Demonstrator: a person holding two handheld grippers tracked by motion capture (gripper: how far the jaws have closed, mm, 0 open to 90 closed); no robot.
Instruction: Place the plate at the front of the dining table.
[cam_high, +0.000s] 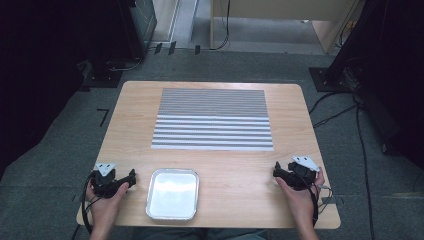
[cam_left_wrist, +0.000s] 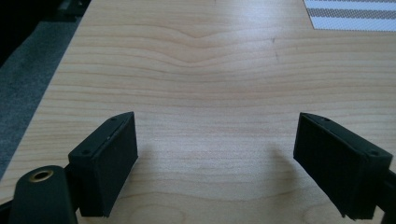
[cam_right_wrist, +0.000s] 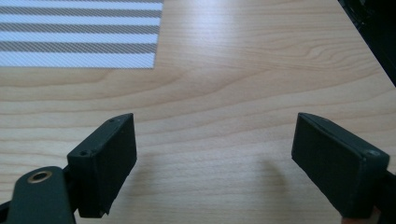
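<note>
High view: unlabelled foil tray (cam_high: 172, 194), striped cloth (cam_high: 212, 119).

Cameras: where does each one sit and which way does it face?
High view: above the person's side, looking forward and down on the table; shows both hands, left claw, right claw, foil tray, striped mat.
Left gripper view: rides the left claw, open over bare wood.
Right gripper view: rides the right claw, open likewise.
Both gripper views share the mat's corner.
</note>
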